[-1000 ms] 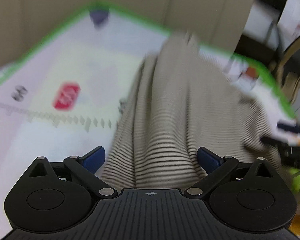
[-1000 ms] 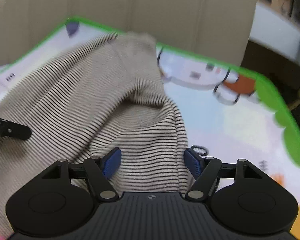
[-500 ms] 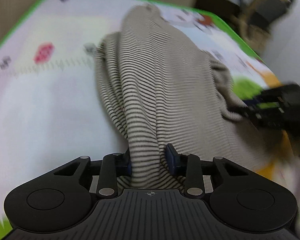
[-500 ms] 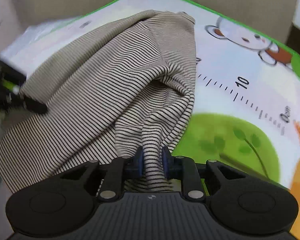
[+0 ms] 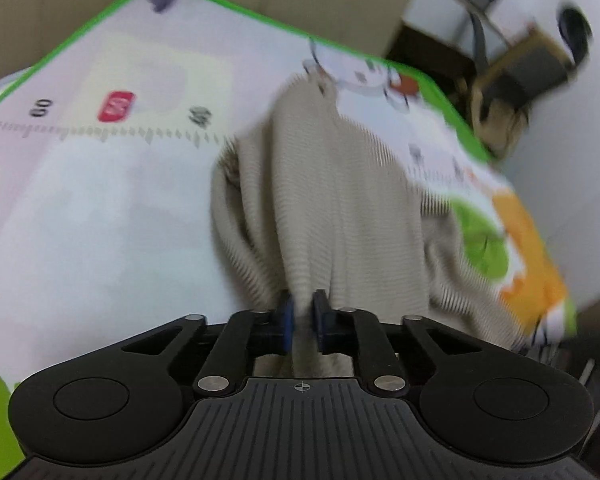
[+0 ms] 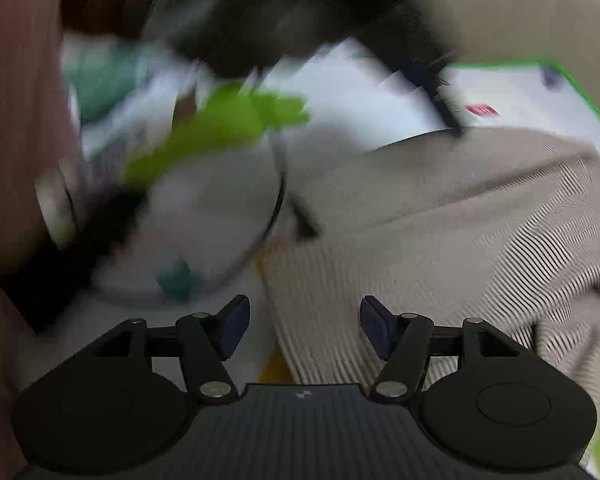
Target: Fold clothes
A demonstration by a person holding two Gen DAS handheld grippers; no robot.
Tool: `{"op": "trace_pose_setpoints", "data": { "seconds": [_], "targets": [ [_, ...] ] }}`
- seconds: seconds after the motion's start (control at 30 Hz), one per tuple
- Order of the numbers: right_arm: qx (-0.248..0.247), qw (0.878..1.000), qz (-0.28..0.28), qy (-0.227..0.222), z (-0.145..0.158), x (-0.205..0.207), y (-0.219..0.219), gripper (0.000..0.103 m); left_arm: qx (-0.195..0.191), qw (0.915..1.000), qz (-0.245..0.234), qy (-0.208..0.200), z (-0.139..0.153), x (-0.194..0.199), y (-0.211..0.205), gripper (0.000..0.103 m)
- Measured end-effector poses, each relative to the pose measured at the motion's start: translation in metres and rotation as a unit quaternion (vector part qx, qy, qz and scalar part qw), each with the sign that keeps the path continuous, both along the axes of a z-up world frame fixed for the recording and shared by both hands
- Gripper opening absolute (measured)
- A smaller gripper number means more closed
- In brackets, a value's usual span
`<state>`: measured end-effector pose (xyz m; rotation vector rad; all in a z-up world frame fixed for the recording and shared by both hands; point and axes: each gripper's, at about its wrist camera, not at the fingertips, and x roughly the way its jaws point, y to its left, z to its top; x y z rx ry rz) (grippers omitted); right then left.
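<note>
Left hand-held gripper (image 5: 303,316) pinches striped garment (image 5: 340,216), long axis running far; right hand-held gripper (image 6: 303,322) agape, apparently nearer loose edge.

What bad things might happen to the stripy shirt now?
1. Only the left gripper is pinching the stripy shirt. The right gripper is open above it, so pulling from one side may drag the shirt into a bunch.
2. The shirt already lies in deep wrinkles on the play mat, so a fold made now would probably come out crooked.
3. Both views are blurry from fast motion, so the right gripper might grab the wrong spot.
</note>
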<state>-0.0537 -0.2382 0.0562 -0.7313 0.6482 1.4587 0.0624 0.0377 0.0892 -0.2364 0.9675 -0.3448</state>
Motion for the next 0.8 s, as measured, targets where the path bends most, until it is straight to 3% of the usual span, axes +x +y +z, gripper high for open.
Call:
{"op": "trace_pose_setpoints", "data": {
  "seconds": [0.03,0.07,0.1,0.2,0.27,0.3,0.33,0.37,0.43,0.53,0.63,0.7,0.73,0.77,0.8],
  "targets": [
    [-0.001,0.999,0.012,-0.039,-0.006,-0.008,0.002,0.044,-0.013,0.9998,0.015,-0.005,0.006,0.002,0.006,0.011],
    [-0.002,0.998,0.014,-0.058,-0.006,-0.007,0.003,0.024,-0.019,0.9994,0.026,-0.010,0.011,0.005,0.008,0.008],
    [-0.002,0.998,0.008,-0.058,0.000,0.003,0.004,0.012,-0.025,0.9989,0.037,-0.016,0.015,0.009,0.011,0.008],
    [0.027,0.995,-0.078,-0.052,0.040,0.055,-0.006,0.011,-0.013,0.9971,0.057,-0.049,0.032,0.016,0.022,0.007],
    [0.060,0.981,-0.173,-0.069,0.073,0.103,-0.024,0.010,-0.014,0.9959,0.058,-0.068,0.041,0.021,0.027,0.010],
    [0.079,0.966,-0.232,-0.077,0.091,0.132,-0.039,0.010,-0.023,0.9957,0.055,-0.071,0.045,0.022,0.029,0.012],
    [0.099,0.948,-0.288,-0.087,0.108,0.158,-0.056,0.010,-0.032,0.9955,0.051,-0.073,0.049,0.023,0.031,0.024],
    [0.119,0.927,-0.343,-0.097,0.122,0.181,-0.074,0.010,-0.036,0.9956,0.046,-0.073,0.050,0.024,0.031,0.045],
    [0.149,0.885,-0.426,-0.112,0.142,0.216,-0.108,0.010,-0.036,0.9968,0.029,-0.064,0.044,0.026,0.021,0.065],
    [0.174,0.826,-0.518,-0.137,0.152,0.252,-0.145,0.010,-0.020,0.9994,-0.018,-0.024,0.026,0.032,-0.007,0.077],
    [0.175,0.792,-0.567,-0.140,0.144,0.281,-0.166,0.009,0.025,0.9968,-0.074,0.017,0.004,0.032,-0.042,0.081],
    [0.177,0.777,-0.592,-0.124,0.138,0.299,-0.172,0.009,0.059,0.9916,-0.112,0.027,-0.005,0.031,-0.065,0.077],
    [0.177,0.771,-0.600,-0.118,0.134,0.307,-0.172,0.009,0.078,0.9881,-0.130,0.029,-0.008,0.030,-0.076,0.064],
    [0.177,0.767,-0.607,-0.114,0.131,0.314,-0.174,0.009,0.101,0.9843,-0.144,0.023,-0.011,0.029,-0.085,0.030],
    [0.176,0.763,-0.612,-0.114,0.129,0.318,-0.175,0.009,0.127,0.9793,-0.157,0.013,-0.012,0.030,-0.093,0.009]
  ]
}}
